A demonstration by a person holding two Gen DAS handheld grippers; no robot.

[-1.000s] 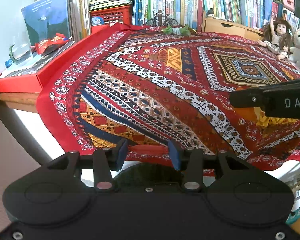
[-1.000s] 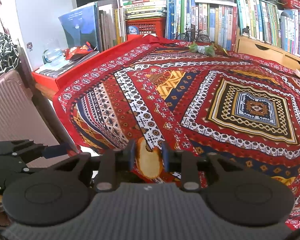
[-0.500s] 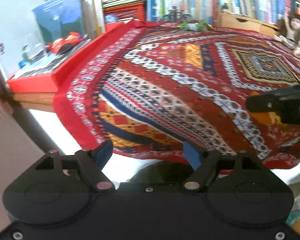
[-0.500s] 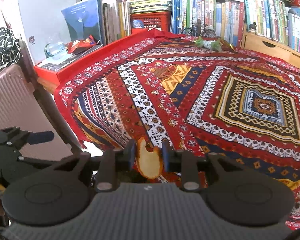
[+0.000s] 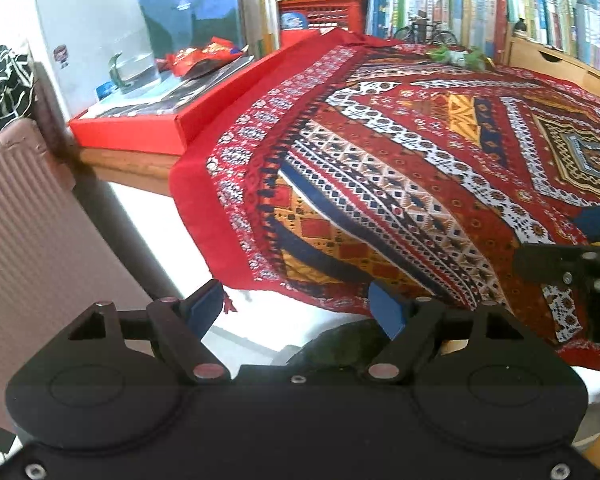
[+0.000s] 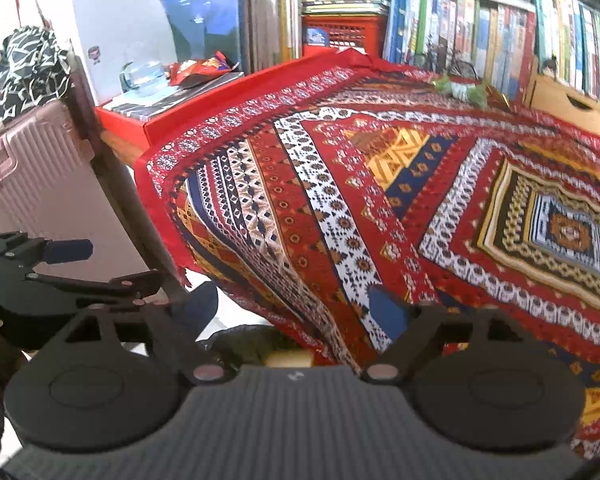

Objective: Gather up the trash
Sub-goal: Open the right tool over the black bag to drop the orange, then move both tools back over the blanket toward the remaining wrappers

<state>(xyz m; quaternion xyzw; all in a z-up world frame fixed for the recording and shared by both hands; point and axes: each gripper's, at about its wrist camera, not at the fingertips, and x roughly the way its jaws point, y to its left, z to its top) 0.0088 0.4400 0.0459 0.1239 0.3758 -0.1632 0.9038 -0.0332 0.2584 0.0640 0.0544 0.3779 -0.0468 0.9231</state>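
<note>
My right gripper (image 6: 294, 310) stands open at the near left corner of the table, nothing between its fingers. Just below it a yellow-brown scrap (image 6: 288, 358) lies in a dark bag (image 6: 240, 342). My left gripper (image 5: 296, 310) is open too, over the same dark bag (image 5: 340, 344); it also shows at the left of the right wrist view (image 6: 60, 252). On the far end of the patterned cloth (image 5: 400, 168) lies a green-and-white wrapper (image 5: 456, 56) (image 6: 460, 88). A red snack wrapper (image 5: 200, 56) (image 6: 196, 68) rests on the books at the left.
A pink suitcase (image 5: 28, 220) stands to the left of the table. A red box (image 5: 140, 132) with books and a glass cup (image 6: 144, 74) sits at the table's left edge. Bookshelves (image 6: 480, 28) and a wooden drawer box (image 6: 572, 104) line the far side.
The right gripper opened and the yellow-brown scrap dropped from its fingers into the dark bag. The left gripper opened wide. Both views shifted left, towards the suitcase.
</note>
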